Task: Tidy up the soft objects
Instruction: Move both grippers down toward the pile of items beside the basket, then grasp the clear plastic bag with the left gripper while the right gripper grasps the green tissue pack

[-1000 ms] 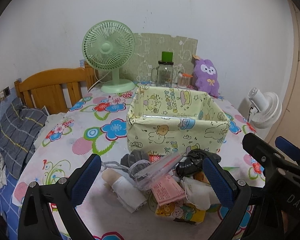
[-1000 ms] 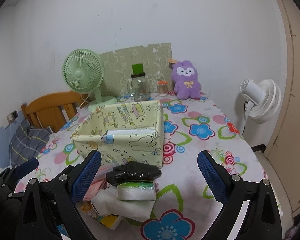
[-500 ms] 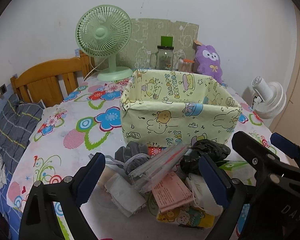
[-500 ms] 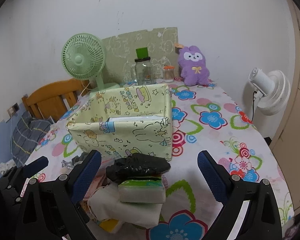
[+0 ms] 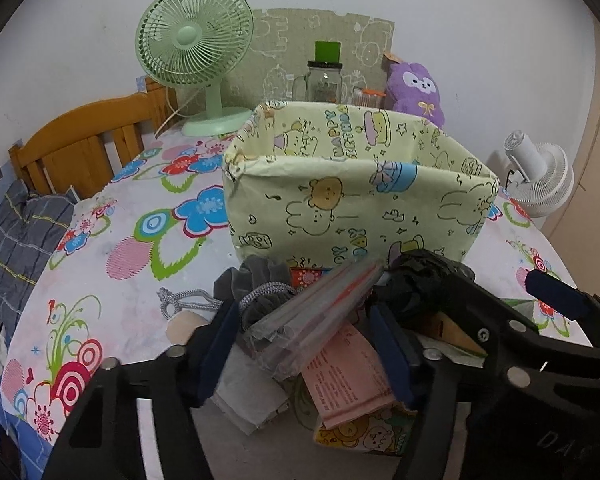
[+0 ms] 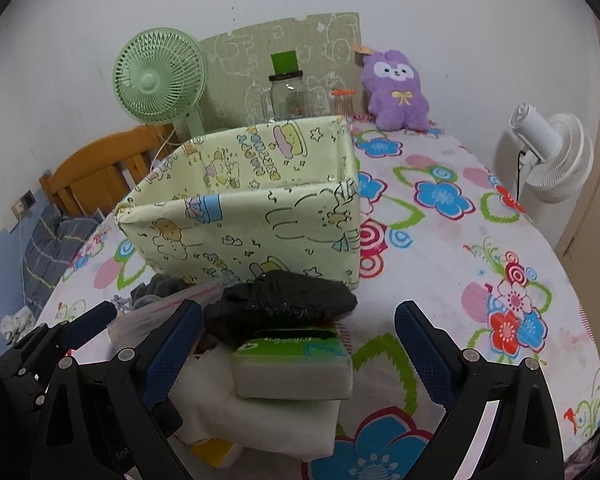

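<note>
Green desk fan (image 5: 194,46), glass jar (image 5: 324,82), white fan (image 6: 552,152), wooden chair (image 5: 88,144).

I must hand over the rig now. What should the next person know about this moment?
Left gripper: jaws open around the clear plastic pouch, not yet shut on it.
Right gripper: jaws open, either side of the black bag and tissue pack, holding nothing.
The pile lies in front of the yellow box; what shows of the box interior holds nothing.
Done: nothing sorted.
Left: move the soft items into the box.
</note>
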A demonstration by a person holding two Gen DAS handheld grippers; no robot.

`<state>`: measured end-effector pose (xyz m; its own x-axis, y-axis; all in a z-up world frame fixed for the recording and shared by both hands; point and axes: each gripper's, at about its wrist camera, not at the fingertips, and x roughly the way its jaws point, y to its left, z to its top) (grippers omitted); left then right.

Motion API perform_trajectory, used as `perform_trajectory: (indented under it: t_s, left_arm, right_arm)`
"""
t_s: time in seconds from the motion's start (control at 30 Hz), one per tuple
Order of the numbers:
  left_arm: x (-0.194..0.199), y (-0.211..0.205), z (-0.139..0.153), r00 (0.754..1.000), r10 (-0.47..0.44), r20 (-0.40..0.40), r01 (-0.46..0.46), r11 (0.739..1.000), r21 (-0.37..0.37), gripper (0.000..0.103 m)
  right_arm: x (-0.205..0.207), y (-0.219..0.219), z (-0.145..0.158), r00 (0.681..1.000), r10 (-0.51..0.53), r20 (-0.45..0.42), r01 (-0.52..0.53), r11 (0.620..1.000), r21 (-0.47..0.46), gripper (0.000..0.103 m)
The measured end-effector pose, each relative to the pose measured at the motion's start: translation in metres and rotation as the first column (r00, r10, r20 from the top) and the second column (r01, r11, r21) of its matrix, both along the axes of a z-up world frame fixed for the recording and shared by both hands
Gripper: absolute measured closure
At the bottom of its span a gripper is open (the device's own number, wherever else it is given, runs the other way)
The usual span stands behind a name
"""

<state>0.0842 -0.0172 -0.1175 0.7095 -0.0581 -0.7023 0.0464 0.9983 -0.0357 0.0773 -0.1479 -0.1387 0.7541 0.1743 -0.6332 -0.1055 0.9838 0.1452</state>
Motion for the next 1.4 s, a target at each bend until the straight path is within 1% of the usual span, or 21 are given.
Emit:
perform_trajectory:
  t_s: [0.03,0.07,0.17,0.2,0.33,0.4,0.43,0.47,0.5,0.8,0.97,1.03,1.17,1.4]
  left_arm:
    - [0.0,0.0,-0.001,1.0,-0.002,-0.004,0.002,1.0,0.002,0.046]
    - [0.0,-0.001,-0.002,1.0,-0.002,-0.01,0.002,1.0,0.006,0.05]
    - [0.0,-0.001,-0.004,1.0,-0.003,-0.016,0.003,1.0,0.008,0.054]
    - [0.0,-0.001,-0.004,1.0,-0.003,-0.016,0.003,1.0,0.007,0.055]
    - [-0.001,-0.002,-0.004,1.0,-0.009,-0.011,0.009,1.0,0.022,0.062]
    - [-0.002,-0.003,-0.003,1.0,-0.012,-0.008,0.012,1.0,0.024,0.065]
    - [-0.003,-0.004,-0.003,1.0,-0.016,-0.004,0.016,0.999,0.029,0.066]
    - [-0.004,-0.004,-0.003,1.0,-0.018,-0.002,0.018,0.999,0.029,0.068]
    - [-0.004,-0.004,-0.002,1.0,-0.021,0.001,0.021,0.999,0.025,0.068]
    - [-0.012,-0.01,0.005,0.998,-0.05,0.029,0.05,0.999,0.008,0.08]
    - [-0.014,-0.011,0.009,0.997,-0.063,0.034,0.063,0.998,-0.021,0.09]
    - [-0.016,-0.011,0.01,0.997,-0.066,0.032,0.067,0.997,-0.035,0.091]
    - [-0.019,-0.012,0.014,0.997,-0.063,0.045,0.065,0.997,-0.037,0.091]
    - [-0.026,-0.013,0.029,0.995,-0.06,0.078,0.064,0.997,-0.041,0.091]
  right_arm:
    - [0.0,0.002,-0.001,1.0,0.004,-0.005,-0.004,1.0,-0.002,0.008]
    - [0.0,0.003,-0.002,1.0,0.005,-0.012,-0.005,1.0,-0.005,0.012]
    - [0.001,0.005,-0.004,0.999,0.008,-0.032,-0.008,1.0,-0.002,0.016]
    - [0.001,0.005,-0.004,0.999,0.011,-0.037,-0.011,1.0,0.004,0.019]
    - [0.001,0.009,-0.005,0.999,0.018,-0.04,-0.018,1.0,0.001,0.027]
    - [0.001,0.01,-0.006,0.999,0.013,-0.05,-0.013,1.0,-0.005,0.036]
    - [0.002,0.009,-0.007,0.998,0.008,-0.056,-0.008,1.0,-0.004,0.038]
    - [0.002,0.008,-0.007,0.998,0.001,-0.064,-0.001,1.0,0.001,0.043]
    - [0.002,0.008,-0.007,0.998,-0.002,-0.065,0.002,1.0,0.002,0.046]
    - [-0.003,0.006,-0.003,0.998,-0.011,-0.055,0.012,1.0,0.021,0.049]
    - [-0.007,0.006,0.003,0.999,-0.014,-0.041,0.015,1.0,0.019,0.051]
    - [-0.009,0.006,0.005,0.999,-0.015,-0.036,0.015,1.0,0.018,0.051]
    - [-0.013,0.007,0.009,1.0,-0.014,-0.023,0.014,1.0,0.017,0.051]
    - [-0.02,0.007,0.023,1.0,-0.019,0.012,0.019,1.0,0.021,0.051]
